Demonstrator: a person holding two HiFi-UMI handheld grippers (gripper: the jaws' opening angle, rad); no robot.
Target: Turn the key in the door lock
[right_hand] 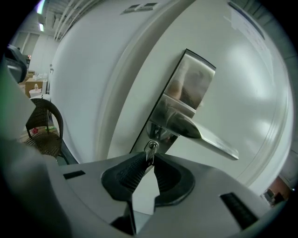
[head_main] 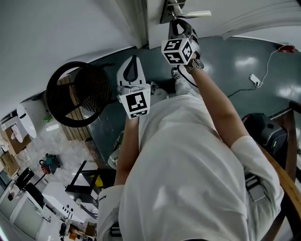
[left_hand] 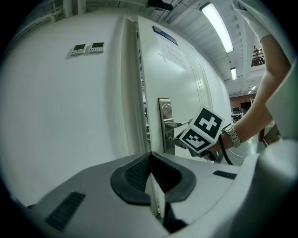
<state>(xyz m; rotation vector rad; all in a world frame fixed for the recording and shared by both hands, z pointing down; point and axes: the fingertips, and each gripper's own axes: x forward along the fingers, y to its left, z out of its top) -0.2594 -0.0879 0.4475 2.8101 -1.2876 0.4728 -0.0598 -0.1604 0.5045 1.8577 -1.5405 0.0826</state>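
Observation:
A small metal key (right_hand: pixel 150 149) sticks out of the lock cylinder under the silver lever handle (right_hand: pixel 205 135) on the steel lock plate (right_hand: pixel 188 88) of the white door. My right gripper (right_hand: pixel 150 160) is shut on the key, whose head sits pinched at the jaw tips. The head view shows that gripper (head_main: pixel 176 21) reaching up to the handle (head_main: pixel 193 14). My left gripper (left_hand: pixel 151 179) is shut on nothing, held back from the door and left of the lock plate (left_hand: pixel 165 116). It (head_main: pixel 133 59) hangs lower and left of the right one.
A round dark wicker chair (head_main: pixel 80 94) stands at the wall left of the door. A dark bag (head_main: pixel 265 129) and a white cable with a plug (head_main: pixel 254 79) lie on the grey floor to the right. Boxes and tools crowd the lower left.

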